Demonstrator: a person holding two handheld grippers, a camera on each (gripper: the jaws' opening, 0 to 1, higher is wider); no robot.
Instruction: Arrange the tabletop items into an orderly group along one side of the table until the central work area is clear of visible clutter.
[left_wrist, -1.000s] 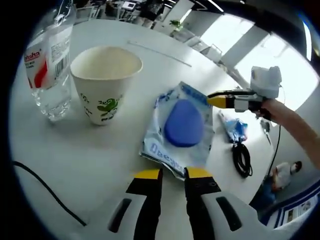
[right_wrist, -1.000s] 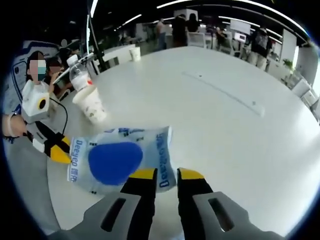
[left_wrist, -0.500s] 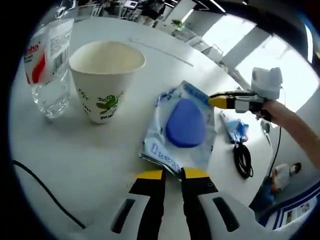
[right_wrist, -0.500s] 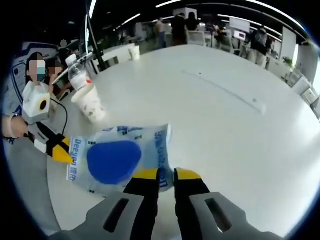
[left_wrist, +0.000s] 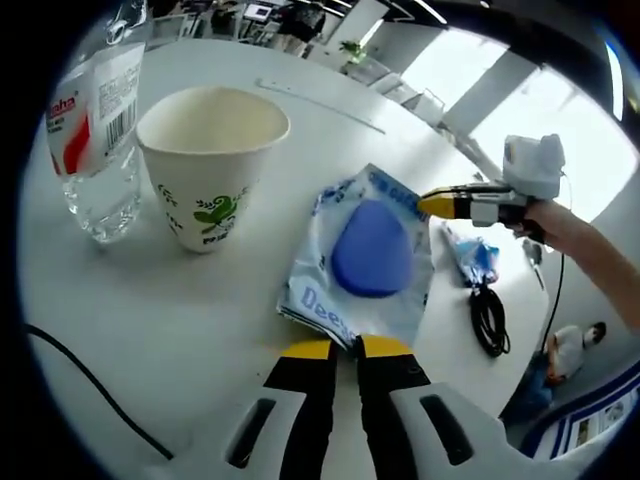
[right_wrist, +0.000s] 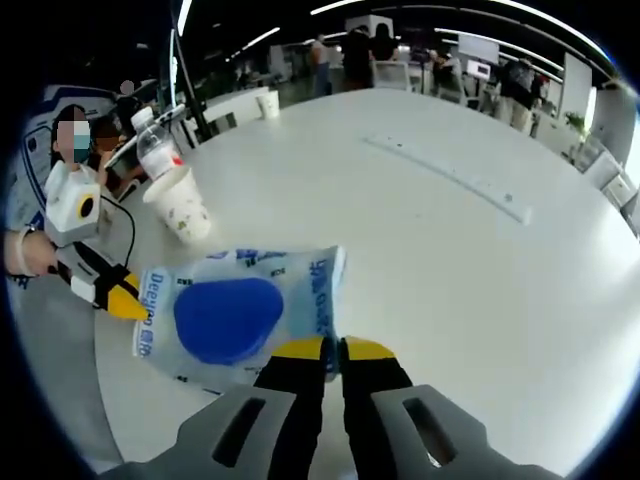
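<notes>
Both grippers pinching blue packet (left_wrist: 370, 262), cable (left_wrist: 484, 318) in left gripper view

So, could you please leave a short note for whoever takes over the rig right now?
Left hand-held gripper: shut on one edge of the clear plastic packet with the blue oval insert. Right hand-held gripper: shut on the opposite edge.
White paper cup with green print and clear plastic water bottle stand together on the white table.
Small blue wrapper and coiled black cable lie apart.
Done: packet gripped. Left: place the packet by the cup and gather the rest.
</notes>
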